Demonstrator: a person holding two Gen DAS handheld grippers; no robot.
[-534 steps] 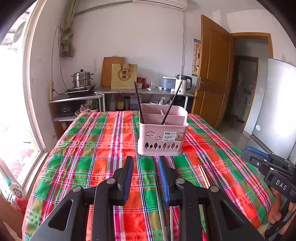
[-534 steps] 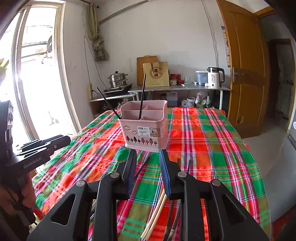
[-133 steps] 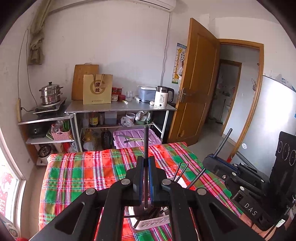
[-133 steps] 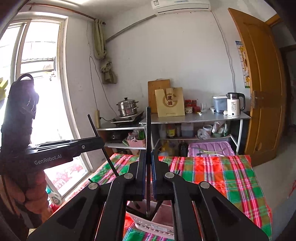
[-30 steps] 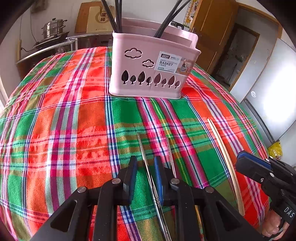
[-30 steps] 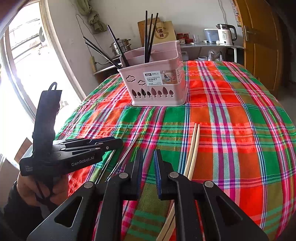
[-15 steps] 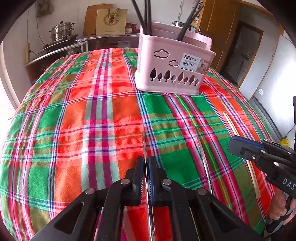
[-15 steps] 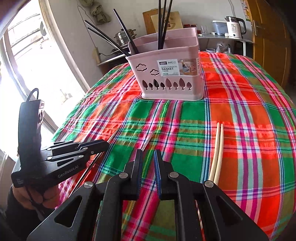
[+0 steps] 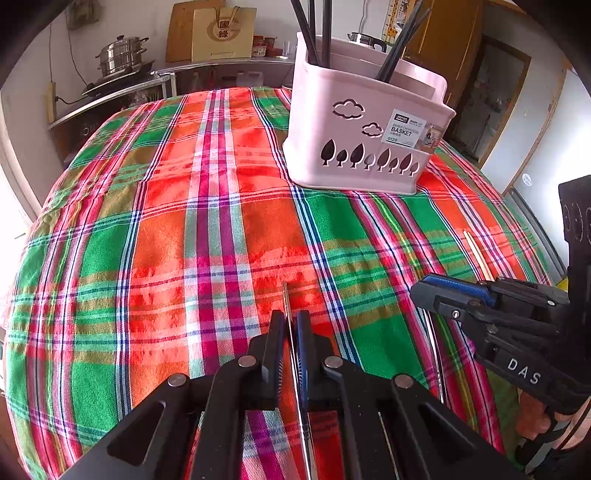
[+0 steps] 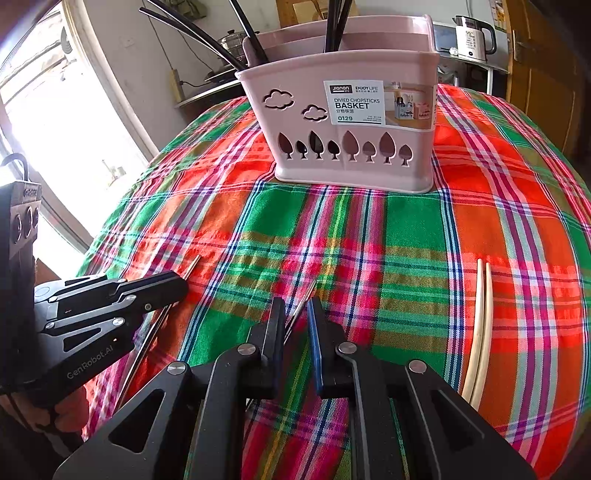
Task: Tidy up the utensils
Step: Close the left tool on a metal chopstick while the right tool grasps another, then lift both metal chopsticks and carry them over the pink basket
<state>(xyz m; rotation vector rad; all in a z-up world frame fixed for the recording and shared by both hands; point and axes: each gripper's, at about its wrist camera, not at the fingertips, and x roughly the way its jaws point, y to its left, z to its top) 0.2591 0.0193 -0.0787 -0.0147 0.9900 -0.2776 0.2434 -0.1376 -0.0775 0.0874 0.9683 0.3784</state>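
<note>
Black plastic left tool (image 9: pixel 290 334), silver screws, blue pad; right tool (image 10: pixel 295 325) alike; white "GenRobot.AI", "DAS" lettering

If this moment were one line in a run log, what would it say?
left gripper: shut on thin metal chopstick | right gripper: open around second metal chopstick | pink plastic basket: holds black chopsticks
</note>
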